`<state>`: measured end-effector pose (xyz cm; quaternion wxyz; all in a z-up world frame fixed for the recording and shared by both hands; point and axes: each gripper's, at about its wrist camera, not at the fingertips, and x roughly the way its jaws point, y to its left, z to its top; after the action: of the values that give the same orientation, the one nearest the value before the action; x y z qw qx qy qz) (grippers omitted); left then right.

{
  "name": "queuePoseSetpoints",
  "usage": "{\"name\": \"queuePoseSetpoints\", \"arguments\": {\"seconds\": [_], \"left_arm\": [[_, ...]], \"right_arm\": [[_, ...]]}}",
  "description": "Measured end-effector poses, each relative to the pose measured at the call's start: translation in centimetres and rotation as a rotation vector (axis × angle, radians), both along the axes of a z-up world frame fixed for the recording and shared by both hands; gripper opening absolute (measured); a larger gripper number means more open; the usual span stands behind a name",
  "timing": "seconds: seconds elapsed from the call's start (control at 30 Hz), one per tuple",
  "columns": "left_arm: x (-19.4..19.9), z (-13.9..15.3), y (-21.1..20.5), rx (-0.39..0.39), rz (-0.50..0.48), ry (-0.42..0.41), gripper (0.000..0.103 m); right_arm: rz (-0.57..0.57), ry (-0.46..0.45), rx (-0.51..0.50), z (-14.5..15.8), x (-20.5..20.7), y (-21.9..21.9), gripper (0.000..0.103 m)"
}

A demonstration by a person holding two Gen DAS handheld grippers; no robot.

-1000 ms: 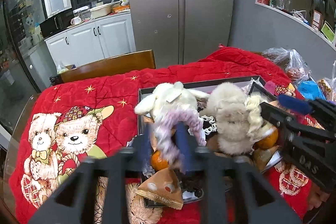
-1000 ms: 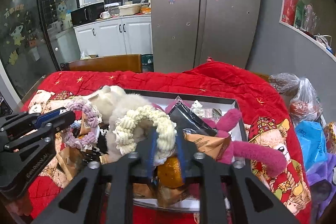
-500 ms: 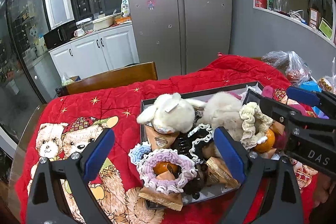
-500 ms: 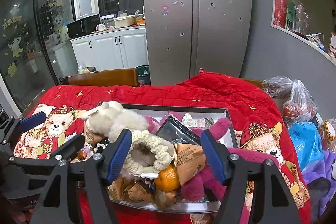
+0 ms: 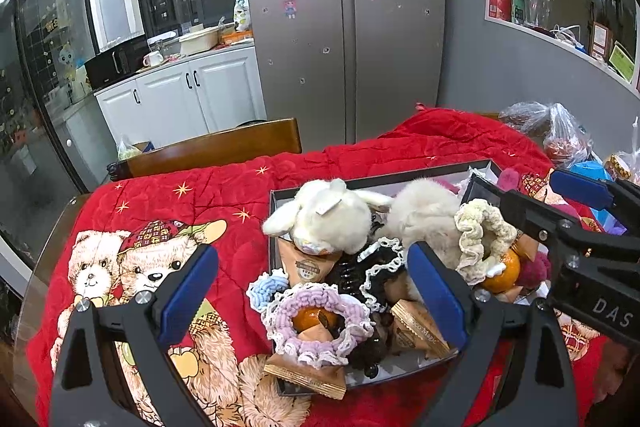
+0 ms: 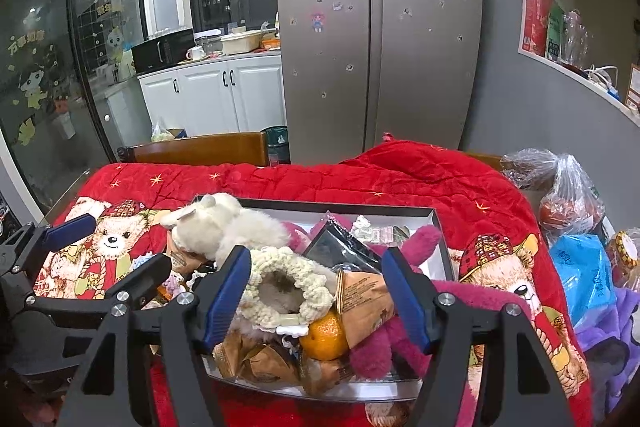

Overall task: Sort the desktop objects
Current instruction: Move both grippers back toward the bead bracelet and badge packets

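A dark tray [image 5: 400, 174] on the red quilt holds a heap of objects. My left gripper [image 5: 312, 291] hangs open above its near corner, nothing between the pads. Under it a purple scrunchie [image 5: 320, 323] lies around an orange, beside a blue scrunchie [image 5: 266, 287] and a black lace one [image 5: 380, 267]. My right gripper [image 6: 318, 291] is open too, over the tray [image 6: 360, 205]; below the gap between its pads a cream scrunchie [image 6: 288, 283] rests on an orange [image 6: 324, 337]. A white plush [image 5: 320, 215] and a pink plush [image 6: 440, 291] also lie in the tray.
The red bear-print quilt [image 5: 160, 211] covers the table, bare to the left of the tray. A wooden chair back [image 5: 216, 147] stands behind it. Plastic bags [image 6: 568, 195] and a blue bag [image 6: 584, 275] crowd the right edge. Snack packets [image 5: 420, 327] fill the tray's front.
Both grippers opened and drew back. The left let go of the purple scrunchie, the right let go of the cream one; both scrunchies now rest in the tray.
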<state>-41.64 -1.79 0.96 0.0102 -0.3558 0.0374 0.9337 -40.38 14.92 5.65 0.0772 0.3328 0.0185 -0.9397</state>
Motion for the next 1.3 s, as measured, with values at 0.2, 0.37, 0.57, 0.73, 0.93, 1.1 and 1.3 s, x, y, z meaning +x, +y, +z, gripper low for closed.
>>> {"name": "queuePoseSetpoints", "arguments": {"seconds": [0.2, 0.37, 0.57, 0.73, 0.93, 1.1, 1.3], "left_arm": [[0.5, 0.8, -0.2, 0.037, -0.003, -0.002, 0.097], [2.0, 2.2, 0.0, 0.081, -0.018, -0.005, 0.097], [5.9, 4.2, 0.7, 0.079, -0.047, 0.023, 0.097], [9.7, 4.9, 0.8, 0.069, -0.058, 0.034, 0.097], [13.3, 2.8, 1.4, 0.024, -0.071, 0.011, 0.099], [15.6, -0.4, 1.9, 0.032, -0.098, -0.049, 0.099], [17.4, -4.1, 2.2, 0.079, -0.135, -0.085, 0.099]], "right_arm": [[0.002, 0.002, -0.005, 0.5, 0.4, 0.2, 0.070], [0.023, 0.014, -0.015, 1.7, 1.5, 0.2, 0.070], [0.025, 0.052, -0.021, 4.1, 4.6, 0.7, 0.070], [-0.001, 0.082, -0.025, 5.4, 8.1, 2.2, 0.075], [-0.048, 0.064, -0.042, 4.9, 11.6, 4.3, 0.075], [-0.068, 0.037, -0.051, 3.2, 14.3, 5.3, 0.075], [-0.074, -0.009, -0.038, -0.1, 17.1, 5.5, 0.075]]}}
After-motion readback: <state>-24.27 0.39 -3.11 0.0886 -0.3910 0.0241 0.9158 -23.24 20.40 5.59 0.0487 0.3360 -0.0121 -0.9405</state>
